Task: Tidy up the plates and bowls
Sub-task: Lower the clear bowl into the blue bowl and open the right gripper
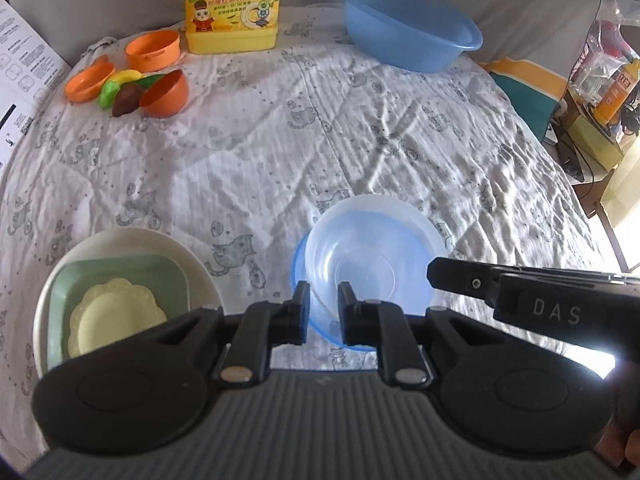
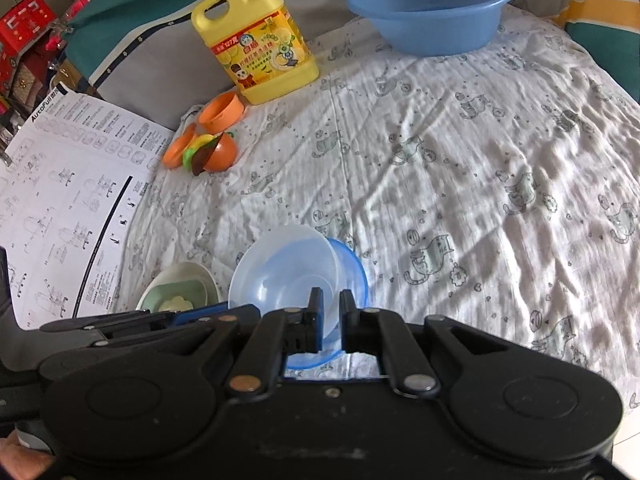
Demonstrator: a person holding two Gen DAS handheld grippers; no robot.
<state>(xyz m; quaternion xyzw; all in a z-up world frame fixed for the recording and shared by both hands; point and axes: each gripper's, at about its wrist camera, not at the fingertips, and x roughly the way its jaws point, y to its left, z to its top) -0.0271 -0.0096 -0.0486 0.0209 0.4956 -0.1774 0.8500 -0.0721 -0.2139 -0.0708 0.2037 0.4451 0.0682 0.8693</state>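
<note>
A clear plastic bowl (image 1: 372, 256) sits tilted inside a blue-rimmed clear bowl (image 1: 300, 256) near the front of the bed. My left gripper (image 1: 323, 312) is shut on the bowls' near rim. My right gripper (image 2: 331, 322) is shut on the same bowls (image 2: 288, 268) from the other side; its finger shows in the left wrist view (image 1: 460, 280). To the left stands a cream bowl (image 1: 180, 252) holding a green square plate (image 1: 120, 276) and a pale yellow scalloped plate (image 1: 112, 320). The stack also shows in the right wrist view (image 2: 180, 292).
A blue wash basin (image 1: 408, 32) and a yellow detergent jug (image 1: 232, 4) stand at the back. Orange toy cups and toy food (image 1: 132, 80) lie at the back left. A printed sheet (image 2: 68, 200) lies on the left. The bed is covered by a cat-print cloth (image 1: 320, 140).
</note>
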